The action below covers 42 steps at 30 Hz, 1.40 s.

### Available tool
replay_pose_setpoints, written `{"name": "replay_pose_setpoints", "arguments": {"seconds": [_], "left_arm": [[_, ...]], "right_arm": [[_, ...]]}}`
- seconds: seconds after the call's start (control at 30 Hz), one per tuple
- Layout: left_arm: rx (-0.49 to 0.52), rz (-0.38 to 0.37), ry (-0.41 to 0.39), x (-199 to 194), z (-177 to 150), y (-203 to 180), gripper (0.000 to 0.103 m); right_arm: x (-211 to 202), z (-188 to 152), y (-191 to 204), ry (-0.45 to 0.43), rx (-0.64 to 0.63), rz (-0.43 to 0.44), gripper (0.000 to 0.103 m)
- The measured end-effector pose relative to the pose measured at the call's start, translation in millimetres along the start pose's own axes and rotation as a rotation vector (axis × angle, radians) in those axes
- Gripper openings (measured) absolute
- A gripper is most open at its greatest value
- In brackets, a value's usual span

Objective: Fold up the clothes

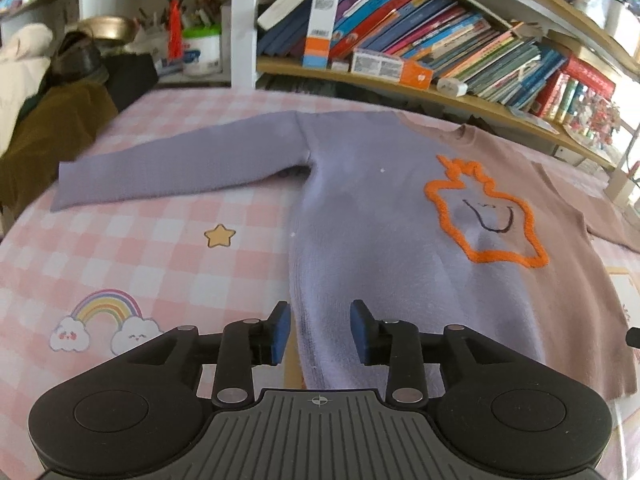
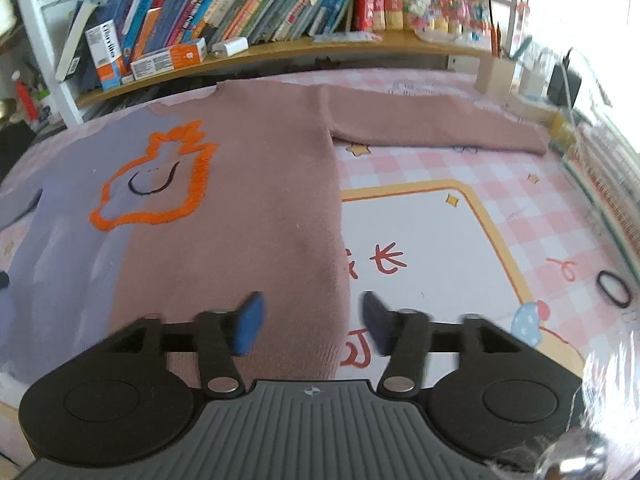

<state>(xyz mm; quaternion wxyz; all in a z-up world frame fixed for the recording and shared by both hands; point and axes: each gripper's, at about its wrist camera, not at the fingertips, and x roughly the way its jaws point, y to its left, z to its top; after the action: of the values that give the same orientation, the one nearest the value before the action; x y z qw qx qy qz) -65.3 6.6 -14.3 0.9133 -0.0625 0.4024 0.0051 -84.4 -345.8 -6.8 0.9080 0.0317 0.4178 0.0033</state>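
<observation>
A two-tone sweater [image 1: 372, 216] lies flat and spread on the pink checked cloth, one half lilac, the other dusty pink [image 2: 256, 200], with an orange outlined figure on the chest [image 1: 484, 220] [image 2: 156, 180]. Its lilac sleeve [image 1: 168, 172] stretches out to the left, and the pink sleeve [image 2: 432, 124] reaches right. My left gripper [image 1: 320, 330] hangs open over the lilac hem near its left edge, with nothing between the blue pads. My right gripper [image 2: 312, 320] is open wider above the pink hem's right edge, pads apart from the knit.
A bookshelf [image 1: 400, 76] full of books runs behind the sweater. Brown and cream clothes [image 1: 52, 120] are heaped at the far left. A black hair tie [image 2: 614, 286] lies on the cloth at the right. Boxes and clutter [image 2: 532, 80] line the far right edge.
</observation>
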Motion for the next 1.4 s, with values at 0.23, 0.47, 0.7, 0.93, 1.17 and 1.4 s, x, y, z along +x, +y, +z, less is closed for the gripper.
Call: {"name": "replay_pose_setpoints", "arguments": {"seconds": [0.23, 0.47, 0.7, 0.93, 1.17, 1.4], "left_arm": [[0.044, -0.021, -0.053, -13.1, -0.1, -6.4, 0.057], [0.026, -0.012, -0.075, -25.6, -7.0, -16.6, 0.072], [0.041, 0.051, -0.079, -43.5, -16.1, -40.4, 0.084], [0.083, 0.086, -0.058, -60.4, -36.1, -62.4, 0.088], [0.091, 0.085, -0.026, -71.6, -55.3, -71.7, 0.091], [0.097, 0.073, -0.021, -74.4, -58.5, -72.7, 0.092]], "right_arm": [[-20.0, -7.7, 19.5, -0.037, 0.009, -0.025, 0.091], [-33.8, -16.4, 30.8, -0.088, -0.045, -0.015, 0.101], [-34.9, -16.3, 21.7, -0.086, -0.089, 0.060, 0.103], [-39.1, -32.4, -2.8, -0.073, -0.041, 0.076, 0.103], [-48.4, -51.2, -14.7, -0.054, -0.033, 0.088, 0.103], [-52.4, -57.7, -17.2, -0.050, -0.018, 0.068, 0.103]]}}
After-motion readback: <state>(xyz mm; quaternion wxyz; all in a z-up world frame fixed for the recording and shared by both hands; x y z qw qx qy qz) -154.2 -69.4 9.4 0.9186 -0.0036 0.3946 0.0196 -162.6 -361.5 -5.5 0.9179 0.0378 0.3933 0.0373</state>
